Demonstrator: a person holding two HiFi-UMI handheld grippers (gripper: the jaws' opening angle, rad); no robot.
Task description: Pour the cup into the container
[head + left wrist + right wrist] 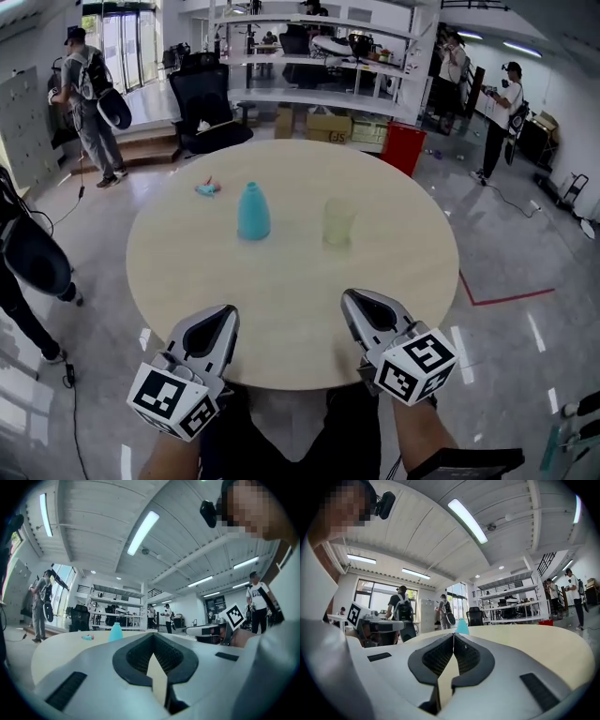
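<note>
A round pale wooden bench (281, 300) carries a teal container (253, 212) with a narrow neck, standing upright at about the middle of the top. The translucent yellowish cup (338, 223), also upright, stands near the container on its right, apart from it. A small teal and pink object (207, 187) lies on the container's left and a little beyond it. Neither the container nor the cup shows a label that can be read. The left tool (228, 313) and the right tool (350, 299) hover over the bench edge on the near side of the container, well apart from it and from the cup. Each tool's own view shows its ribbed dark pads pressed together at the tips, with nothing between them. Each tool's cube (173, 401) bears black and white square markers, not letters. Far beyond the container, a cardboard box (328, 125) under a shelf rack has print too small to read, next to a red bin (403, 147).
</note>
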